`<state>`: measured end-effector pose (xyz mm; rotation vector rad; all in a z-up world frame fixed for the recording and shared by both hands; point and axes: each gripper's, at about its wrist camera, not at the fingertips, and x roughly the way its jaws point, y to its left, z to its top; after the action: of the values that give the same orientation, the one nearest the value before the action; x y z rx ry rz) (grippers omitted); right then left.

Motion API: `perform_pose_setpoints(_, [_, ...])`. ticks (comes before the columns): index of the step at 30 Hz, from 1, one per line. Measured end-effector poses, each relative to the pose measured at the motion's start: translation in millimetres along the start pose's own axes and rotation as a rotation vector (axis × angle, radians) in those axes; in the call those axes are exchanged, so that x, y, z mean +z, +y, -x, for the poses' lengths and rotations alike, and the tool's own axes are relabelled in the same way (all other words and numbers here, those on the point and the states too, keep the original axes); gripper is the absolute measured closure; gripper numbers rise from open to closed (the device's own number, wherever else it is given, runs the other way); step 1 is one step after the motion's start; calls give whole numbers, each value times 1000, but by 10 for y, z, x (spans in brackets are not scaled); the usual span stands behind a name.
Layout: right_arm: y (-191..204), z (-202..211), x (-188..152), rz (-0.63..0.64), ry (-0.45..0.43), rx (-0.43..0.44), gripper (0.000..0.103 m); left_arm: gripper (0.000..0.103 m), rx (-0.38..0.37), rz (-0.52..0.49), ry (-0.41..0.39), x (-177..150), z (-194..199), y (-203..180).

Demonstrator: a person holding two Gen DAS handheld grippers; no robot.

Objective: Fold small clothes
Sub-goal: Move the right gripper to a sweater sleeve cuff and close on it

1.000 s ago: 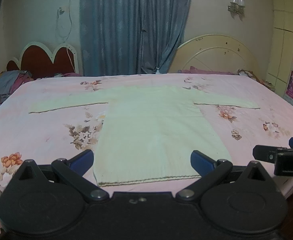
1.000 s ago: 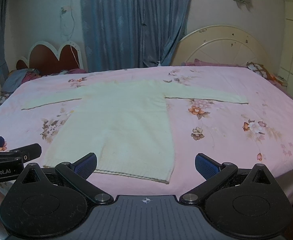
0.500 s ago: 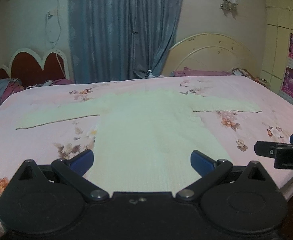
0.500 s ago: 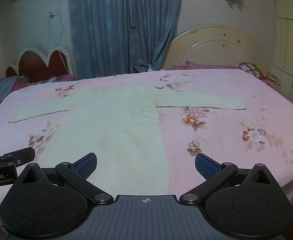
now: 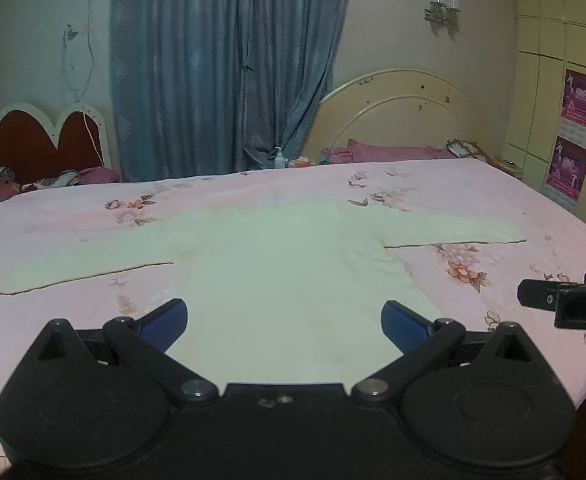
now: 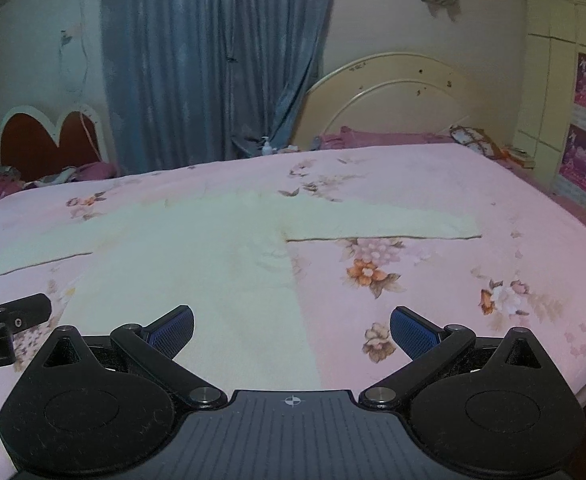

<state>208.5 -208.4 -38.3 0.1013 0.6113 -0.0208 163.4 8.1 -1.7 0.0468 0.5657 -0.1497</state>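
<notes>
- Sweater [image 5: 293, 280]: you have one pale cream long-sleeved knit, lying flat on the pink floral bedspread [image 5: 493, 200], neck toward the far edge, hem toward you and hidden behind your gripper bodies.
- Sleeves: two, both stretched straight out to the sides, one to the left [image 5: 81, 268] and one to the right [image 6: 381, 220].
- Your left gripper [image 5: 285, 316] hangs over the lower middle of the sweater, jaws spread wide, its two blue pads holding nothing.
- Your right gripper [image 6: 291, 326] sits over the sweater's right side edge, jaws likewise wide apart and free; its left pad is over the knit, its right pad over bare bedspread.
- Each gripper shows at the edge of the other's view, so they are side by side, near each other but apart.
- Behind the bed you can count two headboards: one red scalloped [image 5: 45, 140] at left, one cream arched [image 5: 397, 120] at right.
- Between them hangs one blue curtain [image 5: 221, 64], with one small pump bottle [image 5: 279, 159] at its foot.
- One wall lamp [image 5: 443, 6] and two pink posters [image 5: 573, 136] mark the right side.
</notes>
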Motion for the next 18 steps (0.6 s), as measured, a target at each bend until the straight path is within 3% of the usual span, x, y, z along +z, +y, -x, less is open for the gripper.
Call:
perform_pose_setpoints(8, [-189, -317, 158, -7, 20, -40, 0, 0, -11, 9, 43, 69, -380, -62])
perform_pose_setpoints(18, [-854, -1087, 489, -71, 39, -43, 0, 0, 7, -4, 78, 382, -1149, -501])
